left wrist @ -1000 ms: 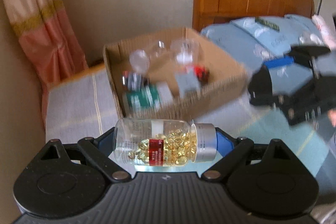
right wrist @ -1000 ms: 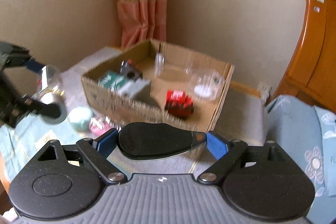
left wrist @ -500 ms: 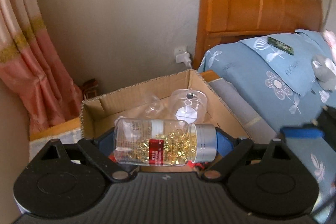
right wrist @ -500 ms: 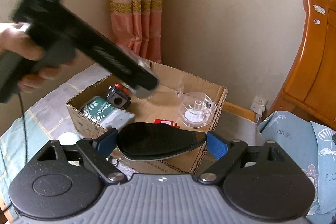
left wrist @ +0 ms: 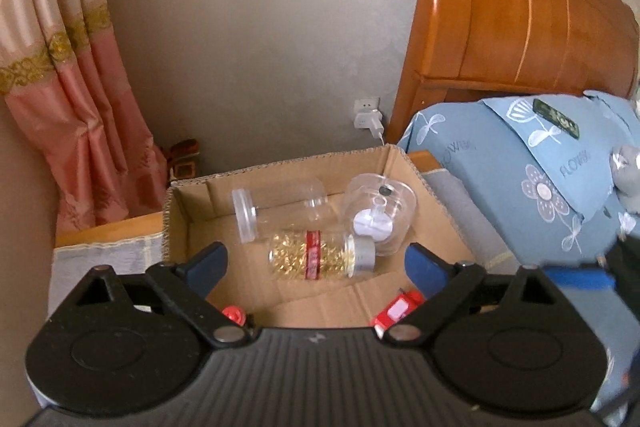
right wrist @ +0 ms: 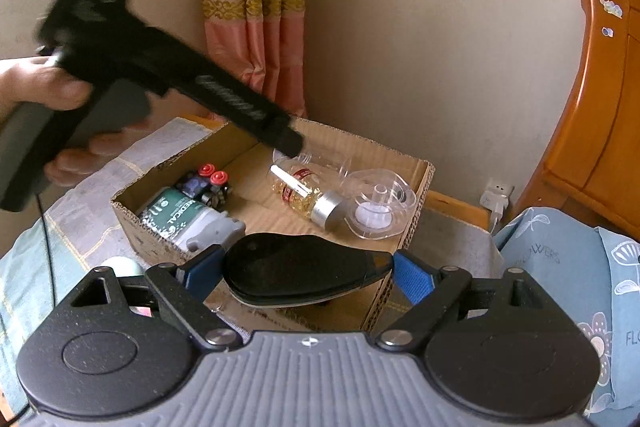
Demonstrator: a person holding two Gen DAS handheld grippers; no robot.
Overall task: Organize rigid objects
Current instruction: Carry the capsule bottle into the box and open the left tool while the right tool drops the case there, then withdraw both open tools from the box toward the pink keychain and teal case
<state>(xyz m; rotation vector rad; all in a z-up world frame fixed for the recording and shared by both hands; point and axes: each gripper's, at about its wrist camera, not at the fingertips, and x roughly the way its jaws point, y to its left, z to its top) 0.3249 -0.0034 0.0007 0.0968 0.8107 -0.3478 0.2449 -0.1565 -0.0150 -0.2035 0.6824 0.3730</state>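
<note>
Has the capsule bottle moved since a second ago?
Yes. The capsule bottle left the opening left gripper and now lies in the cardboard box.

In the left wrist view, the black body of the left gripper [left wrist: 315, 263] hides the near part of the brown cardboard box [left wrist: 280, 171]. Only fragments of a red-capped item [left wrist: 233, 315] and a red-and-white packet [left wrist: 398, 309] show above it. At the right edge, a blurred blue-and-black shape [left wrist: 580, 279] cannot be identified. In the right wrist view, a hand [right wrist: 48, 87] is cut off by the left edge. A pale round object [right wrist: 122, 265] beside the box is half hidden.
</note>
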